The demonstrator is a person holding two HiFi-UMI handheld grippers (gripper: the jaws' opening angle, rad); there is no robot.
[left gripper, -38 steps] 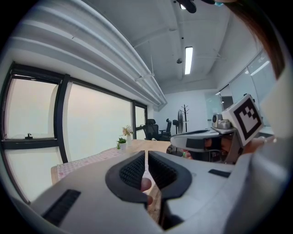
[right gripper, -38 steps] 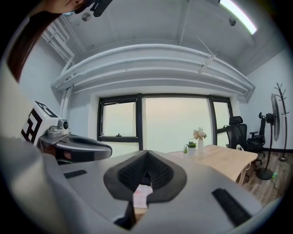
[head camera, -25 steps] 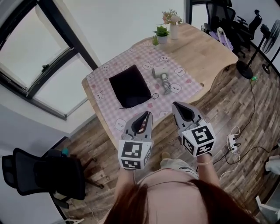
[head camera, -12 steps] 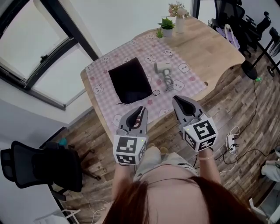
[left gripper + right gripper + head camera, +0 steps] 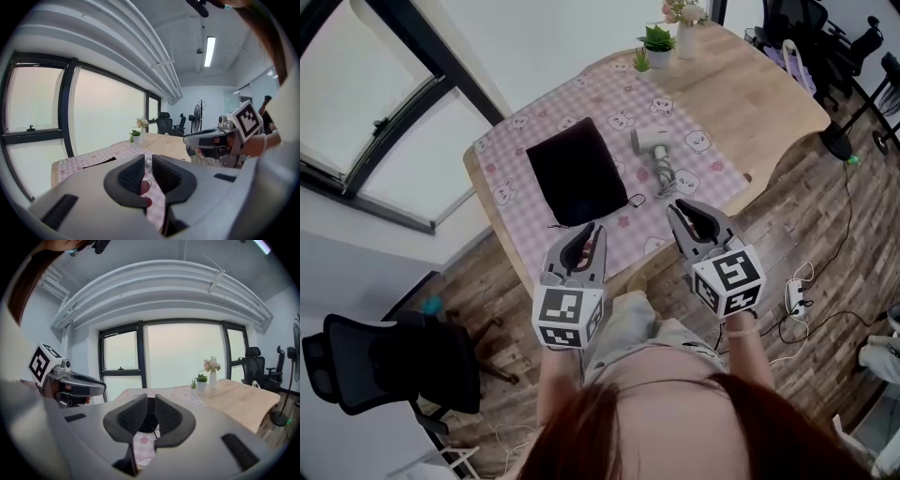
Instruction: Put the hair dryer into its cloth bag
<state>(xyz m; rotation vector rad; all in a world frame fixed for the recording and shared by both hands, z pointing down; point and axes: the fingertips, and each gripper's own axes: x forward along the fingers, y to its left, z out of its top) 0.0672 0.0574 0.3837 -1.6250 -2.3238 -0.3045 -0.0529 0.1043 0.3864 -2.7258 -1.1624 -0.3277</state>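
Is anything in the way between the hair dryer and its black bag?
No. Only bare pink tablecloth lies between the hair dryer and the cloth bag. They lie side by side, apart, with nothing visible blocking the way.

Looks like an office. Black swivel chair (image 5: 389,361) near left, wooden desk (image 5: 759,89), wide windows (image 5: 356,103), ceiling strip light (image 5: 209,49).
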